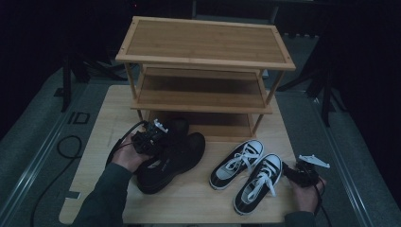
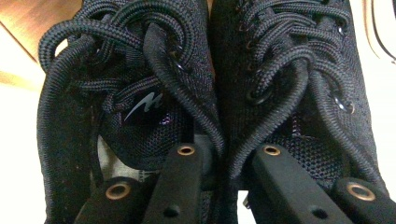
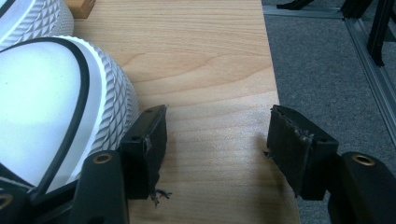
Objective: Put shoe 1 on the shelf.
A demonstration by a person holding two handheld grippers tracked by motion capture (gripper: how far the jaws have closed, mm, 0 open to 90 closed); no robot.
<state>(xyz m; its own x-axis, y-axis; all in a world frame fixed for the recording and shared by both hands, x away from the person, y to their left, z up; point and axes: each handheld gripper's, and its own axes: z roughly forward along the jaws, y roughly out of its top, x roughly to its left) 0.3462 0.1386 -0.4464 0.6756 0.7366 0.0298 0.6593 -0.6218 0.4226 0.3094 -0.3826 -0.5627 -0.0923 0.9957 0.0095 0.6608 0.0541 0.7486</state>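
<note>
Shoes first: I've got the pair of black shoes [image 1: 172, 156] on the near left part of the wooden table [image 1: 198, 201], lying side by side just in front of the bottom shelf of the bamboo rack [image 1: 203, 45], toes pointing away to the far right. My left gripper [image 1: 150, 137] sits right on them at the collar end. In the left gripper view I'm looking straight down the laces, and my two jaws are drawn in close together, pinching the two inner collar walls of the black shoes where they meet, one jaw inside each shoe opening, so I've got both shoes clamped as a pair.

Over on the near right, my right gripper [image 1: 302, 172] rests low by the table's right edge, just beside the black-and-white sneakers [image 1: 246, 172]. Those two sit side by side, white laces up, toes toward the near left. In the right gripper view my jaws stand wide apart with bare tabletop between them, holding nothing; the left jaw is right up against the ribbed white toe cap of the nearer sneaker [image 3: 56, 112], and I can't tell whether it actually touches. Grey floor [image 3: 327, 70] shows beyond the table edge on the right
</note>
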